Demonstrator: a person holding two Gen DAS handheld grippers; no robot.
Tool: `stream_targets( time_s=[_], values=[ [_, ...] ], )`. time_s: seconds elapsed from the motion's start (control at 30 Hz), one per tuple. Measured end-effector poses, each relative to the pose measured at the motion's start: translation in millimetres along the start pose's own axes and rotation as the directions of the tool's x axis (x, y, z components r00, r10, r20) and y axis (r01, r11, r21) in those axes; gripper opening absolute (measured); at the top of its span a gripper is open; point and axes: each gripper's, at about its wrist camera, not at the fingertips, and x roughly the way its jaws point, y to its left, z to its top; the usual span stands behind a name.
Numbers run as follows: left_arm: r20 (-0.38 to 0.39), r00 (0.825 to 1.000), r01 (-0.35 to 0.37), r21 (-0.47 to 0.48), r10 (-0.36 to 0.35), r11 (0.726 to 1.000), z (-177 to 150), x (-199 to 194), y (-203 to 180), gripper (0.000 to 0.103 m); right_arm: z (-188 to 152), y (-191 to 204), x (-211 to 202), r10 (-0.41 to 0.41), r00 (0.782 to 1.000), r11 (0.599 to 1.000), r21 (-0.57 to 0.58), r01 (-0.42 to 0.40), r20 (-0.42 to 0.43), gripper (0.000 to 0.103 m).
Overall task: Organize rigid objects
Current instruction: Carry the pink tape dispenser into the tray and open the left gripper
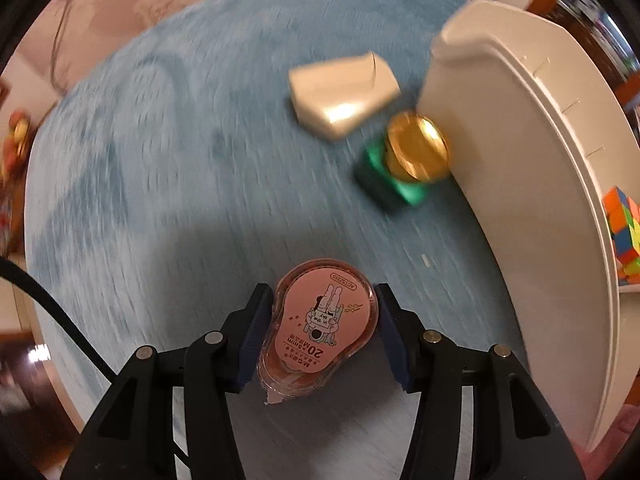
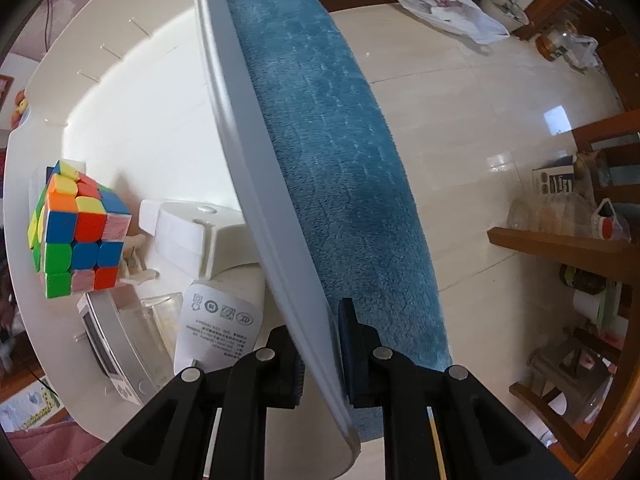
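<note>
Carrying the correction tape [image 1: 318, 326] pinched lengthwise in the left tool [image 1: 320, 332], the person is nearing the white bin [image 1: 532, 184] on its right, rim clamped by the right tool [image 2: 322, 354].

light: warm, dim left view | blur: motion-smeared (fisheye edges bent) | glare: floor [image 2: 500, 128]

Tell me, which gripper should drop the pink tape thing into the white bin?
Left. The left gripper already grips the pink correction tape; the right gripper is clamped on the white bin's rim.
</note>
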Motion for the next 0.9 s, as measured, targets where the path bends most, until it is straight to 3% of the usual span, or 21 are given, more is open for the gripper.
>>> stream_targets(
  time_s=[0.1,0.23,0.4,0.6,0.7,0.8,0.9],
  values=[
    [-0.023,0.999,0.023,-0.075,-0.025,0.997,-23.9,-5.7,-11.8,0.055,-0.5,-0.8,-1.1,0.012,1.000,1.000,-0.025,-0.012,0.001,0.013],
    [-0.038,0.999,0.000,-0.154,-0.006,0.988,-48.8,-17.1,-33.0,0.055,-1.5,7.1,-2.2,-0.022,1.000,0.992,-0.125,0.022,0.002,0.012],
    [0.009,1.000,0.018,-0.225,-0.017,0.974,-77.7,-49.0,-63.9,0.055,-4.2,16.3,-3.4,-0.057,0.998,0.968,-0.243,0.060,0.020,0.012],
    [0.075,0.997,-0.015,-0.276,0.037,0.961,-102.8,-100.0,-92.5,0.055,-10.9,21.1,-3.2,-0.047,0.997,0.940,-0.336,0.063,0.056,0.008],
    [0.115,0.993,-0.003,-0.307,0.040,0.952,-97.1,-126.4,-104.2,0.055,-15.8,19.4,-5.0,-0.035,0.997,0.928,-0.368,0.059,0.071,0.006],
    [0.141,0.989,0.009,-0.294,0.034,0.956,-56.7,-125.1,-100.0,0.055,-16.0,18.8,-6.7,-0.017,0.997,0.918,-0.394,0.047,0.080,0.005],
    [0.162,0.987,0.047,-0.262,-0.004,0.964,-40.4,-133.3,-122.4,0.055,-17.9,17.7,-7.4,0.000,0.996,0.907,-0.420,0.036,0.085,0.005]
  ],
)
